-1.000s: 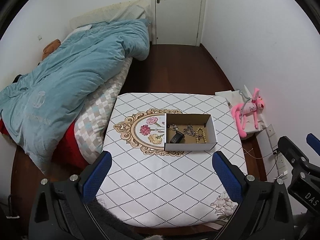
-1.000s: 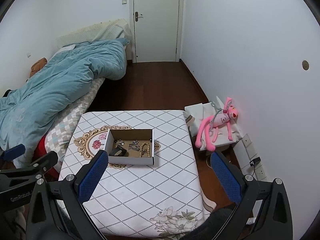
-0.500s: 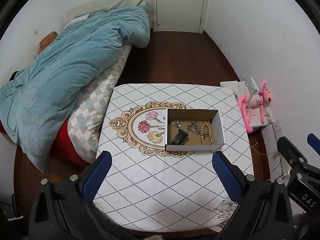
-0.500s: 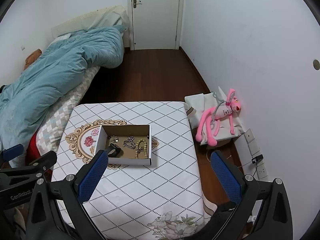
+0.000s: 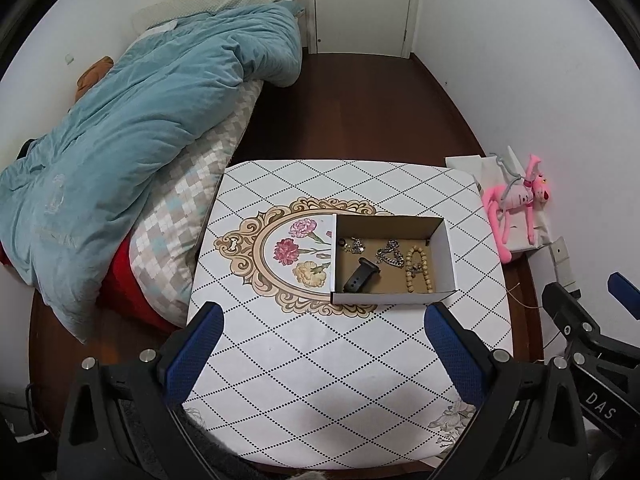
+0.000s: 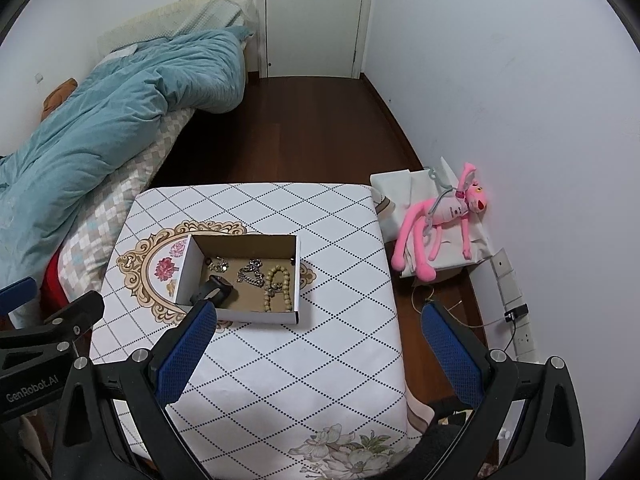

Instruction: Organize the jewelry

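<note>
Jewelry box (image 5: 392,298) sits beyond both spread grippers.

Right-wrist view: blue pad of the right gripper's left finger (image 6: 186,350) covers the near left corner of the open white cardboard box (image 6: 256,316) and the lower end of the black watch-strap piece (image 6: 214,286). Small silver trinkets (image 5: 354,245) at the box's far left are too small to identify. Silver chain (image 5: 390,255) and tan bead string (image 5: 418,268) overlap; clasp detail unreadable. Left gripper's body (image 6: 44,344) cut off at the frame's left edge. Teal quilt (image 5: 120,152) hides most of the bed.
</note>
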